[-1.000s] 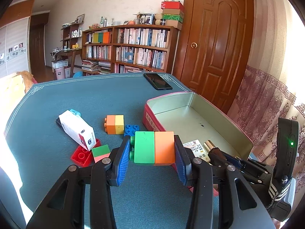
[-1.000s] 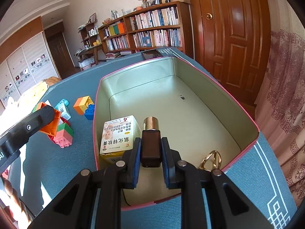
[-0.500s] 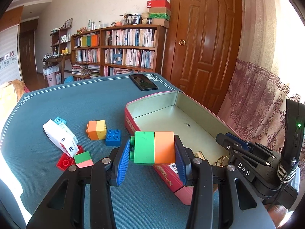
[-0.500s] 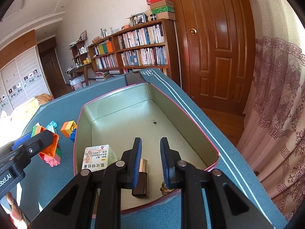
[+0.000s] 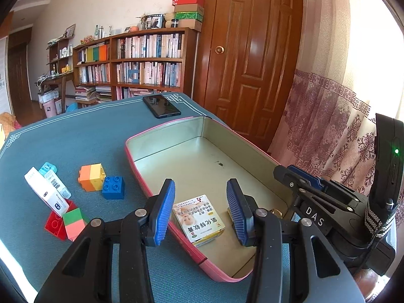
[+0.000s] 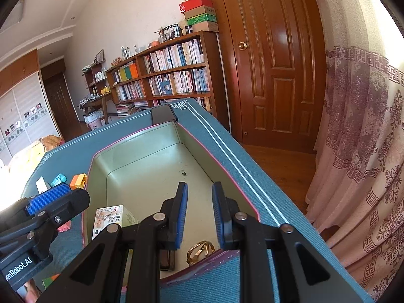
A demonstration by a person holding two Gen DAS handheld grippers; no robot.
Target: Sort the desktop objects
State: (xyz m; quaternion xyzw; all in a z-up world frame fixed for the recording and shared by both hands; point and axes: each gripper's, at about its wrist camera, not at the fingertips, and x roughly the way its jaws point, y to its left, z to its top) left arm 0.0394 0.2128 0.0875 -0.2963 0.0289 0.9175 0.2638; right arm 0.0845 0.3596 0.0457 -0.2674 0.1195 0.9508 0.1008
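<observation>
1. While both grippers hover at the near end of the pink-rimmed tin [image 5: 161, 128], neither holds anything: the left gripper [image 5: 200, 210] stands wide apart at lower centre of its view, and the right gripper [image 6: 199, 216] shows a clear gap between its blue pads.
2. Already inside the tin, near the bottom of each frame: a yellow-and-white medicine box [image 5: 199, 221], a gold ring-shaped trinket [image 6: 200, 250] and a dark bottle [image 6: 167, 258], partly hidden behind the right gripper's arm.
3. Left on the teal table [image 5: 83, 131], at centre left of the left view: an orange-yellow block [image 5: 91, 176], a blue brick [image 5: 113, 188], a white carton [image 5: 46, 194], a red plate [image 5: 56, 223] and a green-pink block [image 5: 73, 223].
4. A phone [image 5: 161, 106] lies beyond the tin.
5. Judged from this, roughly 1/3 is sorted.
</observation>
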